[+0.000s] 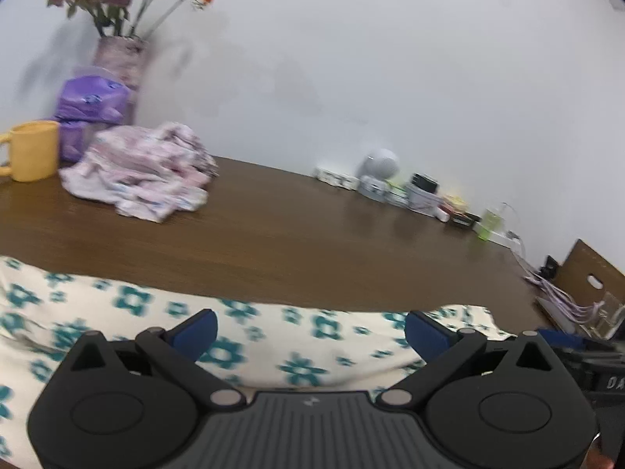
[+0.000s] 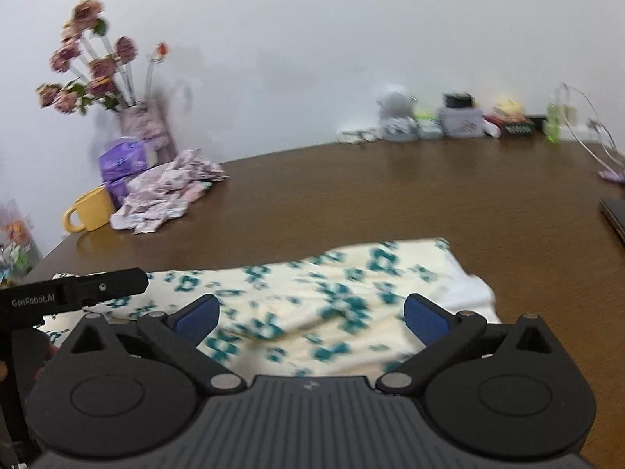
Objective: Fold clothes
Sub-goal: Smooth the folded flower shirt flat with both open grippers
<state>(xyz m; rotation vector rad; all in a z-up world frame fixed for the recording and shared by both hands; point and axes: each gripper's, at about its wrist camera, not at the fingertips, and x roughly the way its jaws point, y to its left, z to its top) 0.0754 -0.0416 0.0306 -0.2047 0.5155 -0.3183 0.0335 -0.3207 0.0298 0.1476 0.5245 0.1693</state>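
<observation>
Cream floral garment lies flat, long axis running left-right across table.

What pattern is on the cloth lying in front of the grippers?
Cream cloth with a teal flower print, seen most fully in the right wrist view.

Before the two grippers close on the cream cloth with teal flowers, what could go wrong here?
1. Both the left gripper and the right gripper are open above the cream cloth with teal flowers; a shallow pinch may catch only the bunched top layer.
2. A wide sweep could drag the crumpled pink garment into the yellow mug.
</observation>
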